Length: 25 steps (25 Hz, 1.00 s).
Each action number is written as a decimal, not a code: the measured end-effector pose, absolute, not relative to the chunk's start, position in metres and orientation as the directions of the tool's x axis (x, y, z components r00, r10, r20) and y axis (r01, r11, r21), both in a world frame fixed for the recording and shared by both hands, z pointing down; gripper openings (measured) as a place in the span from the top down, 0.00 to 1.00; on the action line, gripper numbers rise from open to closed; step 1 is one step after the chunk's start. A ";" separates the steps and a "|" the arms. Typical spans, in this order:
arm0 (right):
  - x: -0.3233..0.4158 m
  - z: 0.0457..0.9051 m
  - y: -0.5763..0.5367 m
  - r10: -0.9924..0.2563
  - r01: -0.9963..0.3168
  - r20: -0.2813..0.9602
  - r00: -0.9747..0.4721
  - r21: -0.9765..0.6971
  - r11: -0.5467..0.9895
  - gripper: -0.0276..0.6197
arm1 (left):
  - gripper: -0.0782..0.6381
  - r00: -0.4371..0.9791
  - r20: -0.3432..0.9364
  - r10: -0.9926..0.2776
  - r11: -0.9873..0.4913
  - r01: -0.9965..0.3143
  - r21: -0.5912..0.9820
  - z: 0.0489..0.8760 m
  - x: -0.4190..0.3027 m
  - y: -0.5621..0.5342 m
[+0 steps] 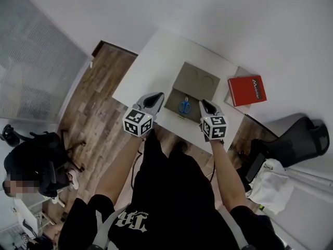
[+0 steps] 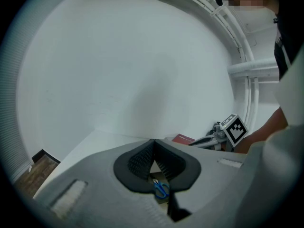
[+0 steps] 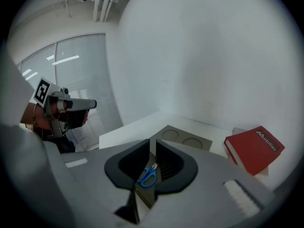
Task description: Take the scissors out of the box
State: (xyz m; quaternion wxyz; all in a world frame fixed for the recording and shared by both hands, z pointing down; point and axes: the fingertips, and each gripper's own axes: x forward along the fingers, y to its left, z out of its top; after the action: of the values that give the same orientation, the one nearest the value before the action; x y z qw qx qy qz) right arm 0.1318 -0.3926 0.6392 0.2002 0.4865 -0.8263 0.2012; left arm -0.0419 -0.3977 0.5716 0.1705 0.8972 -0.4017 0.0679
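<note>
Scissors [image 1: 184,106]: blue-handled, lying flat in the open box [image 1: 174,101] at the table's [image 1: 156,61] near edge.
Right gripper [image 1: 205,104]: jaws a slit apart, empty, by the box's right side. It should probably widen, then descend over the handles.
Left gripper [image 1: 156,97]: jaws together, empty; could steady the box.
Red book [image 1: 246,90], right edge: white lettering, apparently "Mobilier".
</note>
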 end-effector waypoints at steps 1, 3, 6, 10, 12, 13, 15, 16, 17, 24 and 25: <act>0.129 0.646 -0.393 -0.715 -0.885 0.541 -0.444 -0.136 0.446 0.88 | 0.89 0.672 0.260 -0.693 -0.623 -0.740 0.254 0.575 -0.043 -0.399; 0.123 0.658 -0.394 -0.696 -0.885 0.569 -0.439 -0.136 0.446 0.87 | 0.89 0.681 0.265 -0.683 -0.629 -0.732 0.260 0.581 -0.046 -0.403; 0.114 0.678 -0.396 -0.660 -0.885 0.617 -0.429 -0.140 0.444 0.85 | 0.89 0.693 0.275 -0.666 -0.637 -0.721 0.275 0.591 -0.050 -0.409; 0.103 0.706 -0.395 -0.606 -0.887 0.680 -0.412 -0.147 0.438 0.82 | 0.89 0.715 0.286 -0.638 -0.653 -0.699 0.291 0.605 -0.054 -0.415; 0.098 0.719 -0.395 -0.580 -0.888 0.705 -0.408 -0.159 0.430 0.80 | 0.89 0.725 0.292 -0.624 -0.660 -0.689 0.299 0.613 -0.055 -0.419; 0.096 0.726 -0.395 -0.568 -0.890 0.717 -0.405 -0.166 0.426 0.79 | 0.89 0.729 0.295 -0.618 -0.662 -0.685 0.305 0.617 -0.056 -0.421; 0.091 0.739 -0.394 -0.541 -0.892 0.741 -0.398 -0.176 0.416 0.77 | 0.89 0.737 0.302 -0.604 -0.667 -0.676 0.314 0.624 -0.057 -0.425; 0.088 0.745 -0.394 -0.527 -0.894 0.753 -0.394 -0.180 0.411 0.77 | 0.89 0.741 0.306 -0.598 -0.670 -0.671 0.318 0.628 -0.058 -0.428; 0.086 0.752 -0.394 -0.513 -0.895 0.765 -0.389 -0.183 0.406 0.76 | 0.89 0.744 0.310 -0.592 -0.671 -0.668 0.321 0.632 -0.058 -0.430; 0.075 0.797 -0.390 -0.395 -0.914 0.860 -0.324 -0.177 0.364 0.73 | 0.89 0.760 0.326 -0.563 -0.675 -0.650 0.349 0.648 -0.067 -0.445; 0.075 0.803 -0.390 -0.377 -0.919 0.872 -0.312 -0.178 0.351 0.72 | 0.89 0.762 0.327 -0.559 -0.676 -0.647 0.352 0.649 -0.069 -0.446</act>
State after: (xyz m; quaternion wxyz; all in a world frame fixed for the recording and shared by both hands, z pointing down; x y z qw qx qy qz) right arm 0.0752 -0.3895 0.8030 0.3817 0.4451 -0.7279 0.3554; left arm -0.0691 -0.4463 0.6494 0.2286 0.9104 -0.3311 0.0963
